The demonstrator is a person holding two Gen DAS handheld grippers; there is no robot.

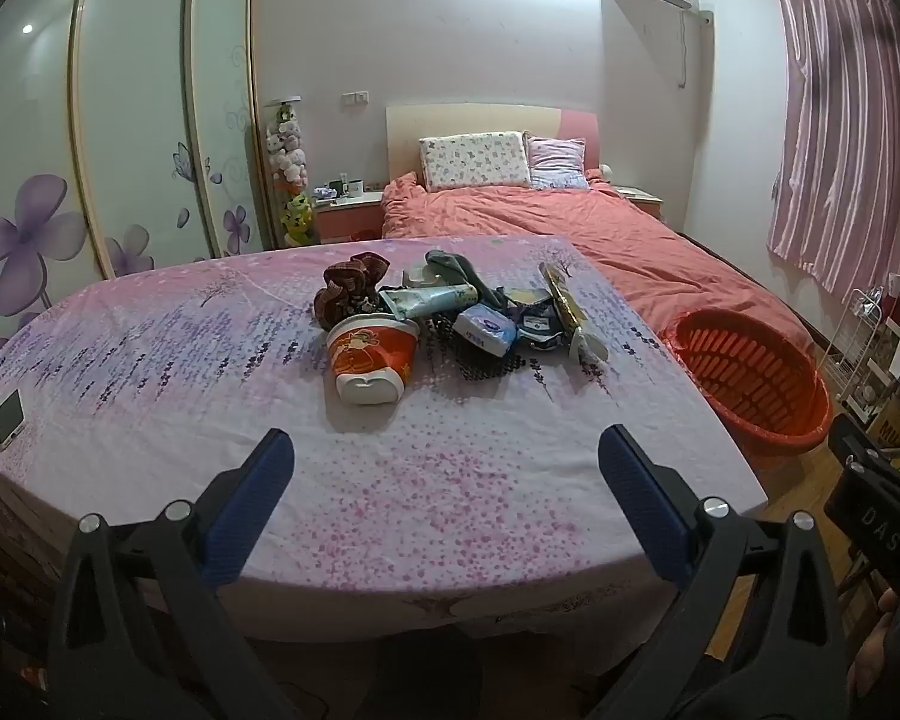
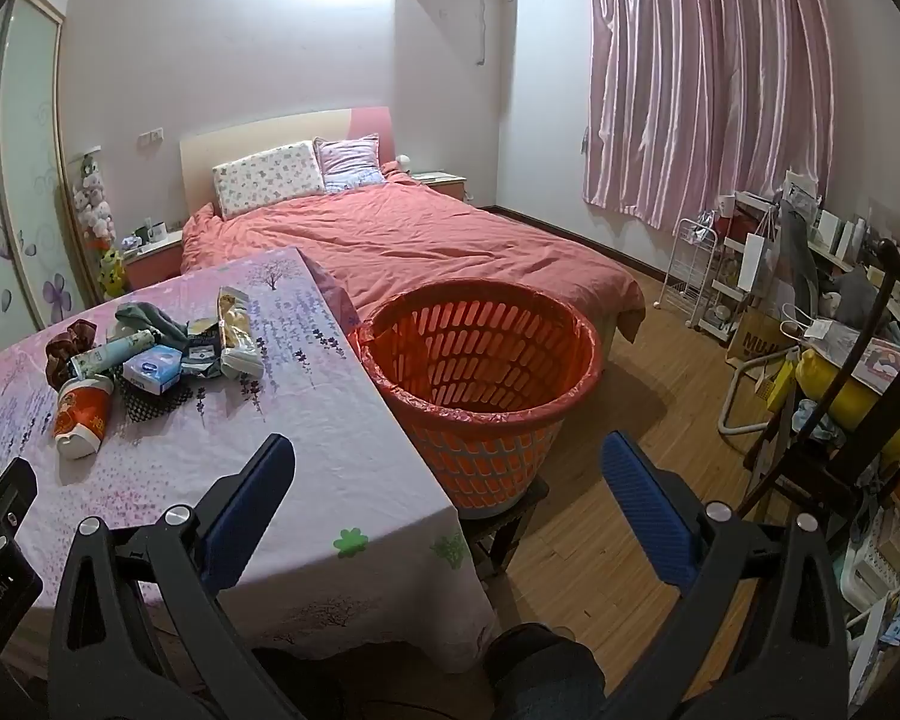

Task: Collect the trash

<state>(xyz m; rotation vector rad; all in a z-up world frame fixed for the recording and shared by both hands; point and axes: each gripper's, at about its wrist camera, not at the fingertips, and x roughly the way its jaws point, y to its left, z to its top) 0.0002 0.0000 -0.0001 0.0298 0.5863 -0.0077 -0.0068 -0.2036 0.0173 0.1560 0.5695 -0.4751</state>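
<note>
Looking along my left hand-held gripper point(image 1: 444, 468), I am seeing its jaws standing wide apart and empty, with the trash pile point(image 1: 450, 312) straight ahead on the worktop point(image 1: 426, 504), the toppled noodle cup point(image 1: 371, 360) nearest, lying lengthwise toward me. My right hand-held gripper point(image 2: 447, 471) is also gaping empty, facing the empty orange basket point(image 2: 480, 324); the pile is lying farther off to its left.

Open tool point(image 2: 447, 462), orange basket point(image 2: 480, 384) beside table point(image 2: 342, 456), perhaps lined
</note>
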